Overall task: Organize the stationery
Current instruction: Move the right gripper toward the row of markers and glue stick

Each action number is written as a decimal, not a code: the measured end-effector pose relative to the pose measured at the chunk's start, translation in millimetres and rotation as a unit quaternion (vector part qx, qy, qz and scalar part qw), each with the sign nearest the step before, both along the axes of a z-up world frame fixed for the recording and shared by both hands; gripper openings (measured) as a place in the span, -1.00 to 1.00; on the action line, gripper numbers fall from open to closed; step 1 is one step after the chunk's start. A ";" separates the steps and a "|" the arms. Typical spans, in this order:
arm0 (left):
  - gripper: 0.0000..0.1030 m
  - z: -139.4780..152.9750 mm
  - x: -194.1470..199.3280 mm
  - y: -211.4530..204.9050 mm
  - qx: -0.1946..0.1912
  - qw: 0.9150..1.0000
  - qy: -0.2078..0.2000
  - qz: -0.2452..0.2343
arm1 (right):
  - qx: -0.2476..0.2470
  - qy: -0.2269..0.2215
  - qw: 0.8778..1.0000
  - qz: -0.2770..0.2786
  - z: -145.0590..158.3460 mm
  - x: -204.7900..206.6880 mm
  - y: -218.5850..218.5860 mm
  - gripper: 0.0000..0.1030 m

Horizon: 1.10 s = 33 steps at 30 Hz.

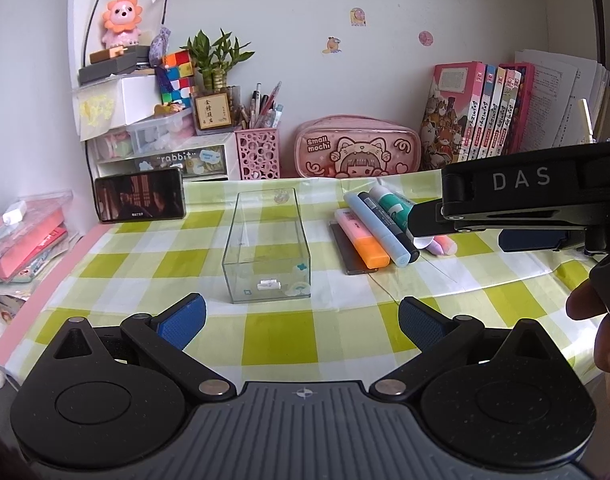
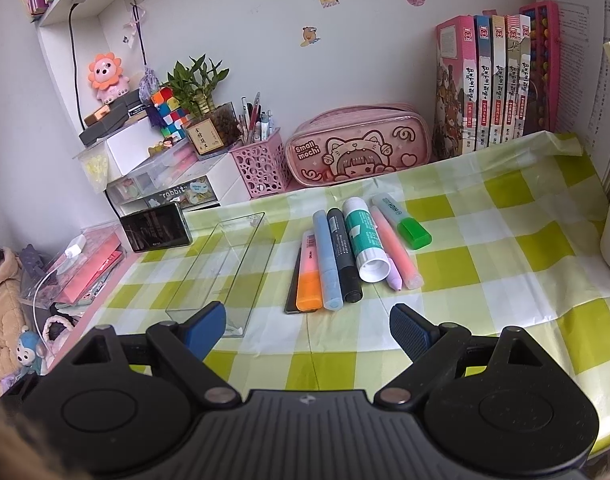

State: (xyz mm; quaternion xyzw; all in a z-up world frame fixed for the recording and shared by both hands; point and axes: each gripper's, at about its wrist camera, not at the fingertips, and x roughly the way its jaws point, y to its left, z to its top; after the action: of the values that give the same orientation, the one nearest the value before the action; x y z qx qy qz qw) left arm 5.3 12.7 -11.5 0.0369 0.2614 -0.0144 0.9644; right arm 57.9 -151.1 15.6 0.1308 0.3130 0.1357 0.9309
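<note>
Beside the clear rectangular box (image 2: 221,268) lie smooth cylindrical markers (image 2: 337,256).

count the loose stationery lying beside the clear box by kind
highlighters: 3, namely orange, pink, green-capped
markers: 2, namely light blue, black
glue stick: 1
small lilac pen: 1
dark flat piece under the orange one: 1
total: 8

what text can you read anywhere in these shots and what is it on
"Small mochi" on the pink pencil case
"rabbit" on the drawer unit
"DAS" on the right gripper, seen from the left wrist view
"HIGH" on the green highlighter; the rest is too small
Book spines, the plant's plaque, the marker and glue stick labels: print too blurred to read
</note>
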 end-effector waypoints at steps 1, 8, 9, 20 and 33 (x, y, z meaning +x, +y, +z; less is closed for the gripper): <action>0.90 0.1 0.3 0.5 0.000 1.000 0.000 0.001 | 0.003 0.000 1.000 0.000 -0.2 0.4 -1.0 0.55; 0.90 -2.3 3.5 -2.9 0.001 1.000 0.000 0.004 | 0.009 -0.016 1.000 0.011 -3.6 0.2 -8.0 0.55; 0.90 -3.3 4.0 -5.2 0.003 1.000 0.000 0.002 | 0.010 -0.018 1.000 0.010 -4.8 1.0 -10.3 0.55; 0.90 -10.3 9.6 -6.7 0.009 1.000 0.003 0.008 | 0.024 -0.019 0.999 0.013 -12.7 10.0 -23.4 0.55; 0.90 -20.9 18.4 -3.0 0.015 0.999 0.016 0.033 | 0.002 -0.017 0.999 0.033 -19.6 14.0 -23.2 0.55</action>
State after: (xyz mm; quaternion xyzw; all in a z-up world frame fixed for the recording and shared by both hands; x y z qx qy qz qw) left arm 23.6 9.7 -32.5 0.0421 0.2779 0.0206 0.9595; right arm 71.9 -174.2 -4.0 0.1199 0.3014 0.1686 0.9308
